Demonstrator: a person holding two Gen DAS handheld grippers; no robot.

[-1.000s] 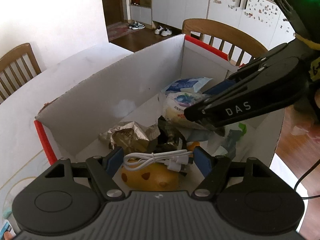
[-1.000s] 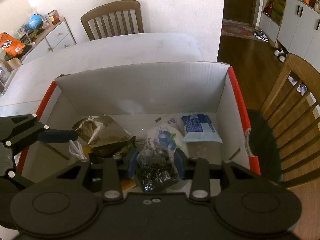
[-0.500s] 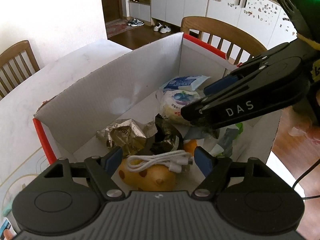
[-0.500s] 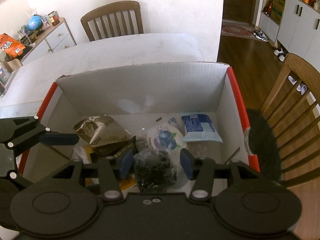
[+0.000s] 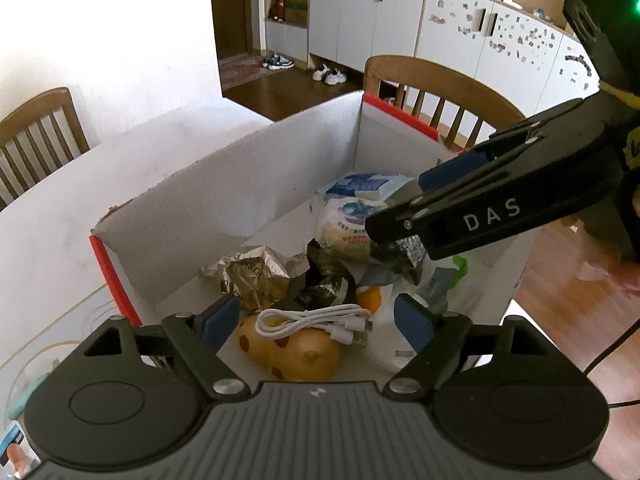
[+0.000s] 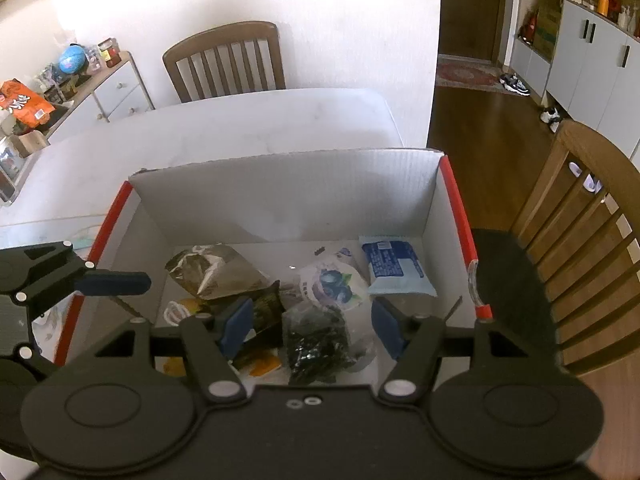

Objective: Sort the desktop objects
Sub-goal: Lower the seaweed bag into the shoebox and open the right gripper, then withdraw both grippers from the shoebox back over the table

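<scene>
Both hand-held grippers hung over the white cardboard box with red edges on the worktop: left hand-held gripper opening, coiled white USB cable loose between its jaws; right hand-held gripper opening off the crinkly black plastic packet. Box well filled; sorting looked nearly done.

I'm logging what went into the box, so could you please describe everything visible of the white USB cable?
The white USB cable is a thin, glossy plastic cord coiled into a loose flat bundle, its connector ends pointing right. It lies inside the cardboard box, draped over a yellow spotted toy. It sits between the left gripper fingers, whose jaws are opening; the pads do not press on it.
</scene>
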